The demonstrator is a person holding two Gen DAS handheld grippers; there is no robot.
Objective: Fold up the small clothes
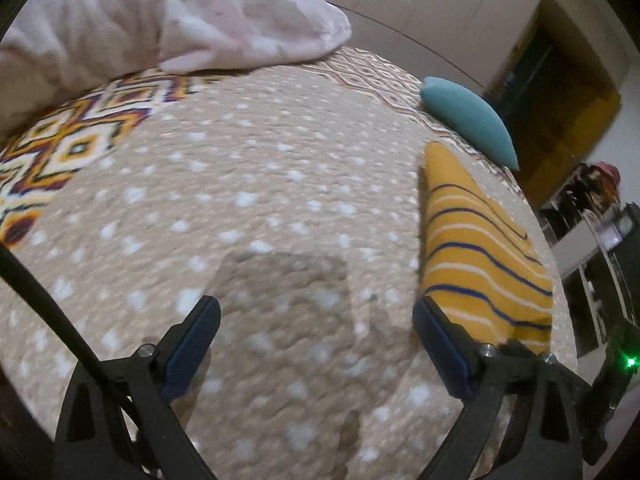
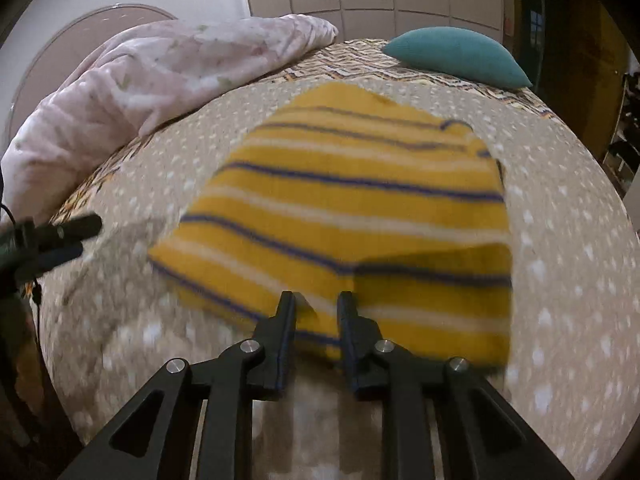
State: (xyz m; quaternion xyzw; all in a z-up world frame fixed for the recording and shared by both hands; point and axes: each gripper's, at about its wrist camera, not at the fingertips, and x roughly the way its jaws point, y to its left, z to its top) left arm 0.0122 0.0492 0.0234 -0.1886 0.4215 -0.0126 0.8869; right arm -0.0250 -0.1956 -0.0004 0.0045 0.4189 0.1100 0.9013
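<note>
A small yellow garment (image 2: 352, 208) with blue and white stripes lies folded on the beige dotted blanket (image 2: 560, 240). My right gripper (image 2: 316, 312) is at its near edge, jaws narrowly apart with the hem between the fingertips; whether they pinch it is unclear. My left gripper (image 1: 316, 320) is open and empty over bare blanket (image 1: 240, 200), with the garment (image 1: 480, 256) just right of its right finger (image 1: 440, 344). The left gripper also shows at the left edge of the right wrist view (image 2: 52, 240).
A pink quilt (image 2: 160, 76) is bunched at the back left of the bed. A teal cushion (image 2: 460, 54) lies at the back right. A patterned bedsheet (image 1: 72, 136) shows beyond the blanket. Wardrobe doors and a dark doorway stand behind.
</note>
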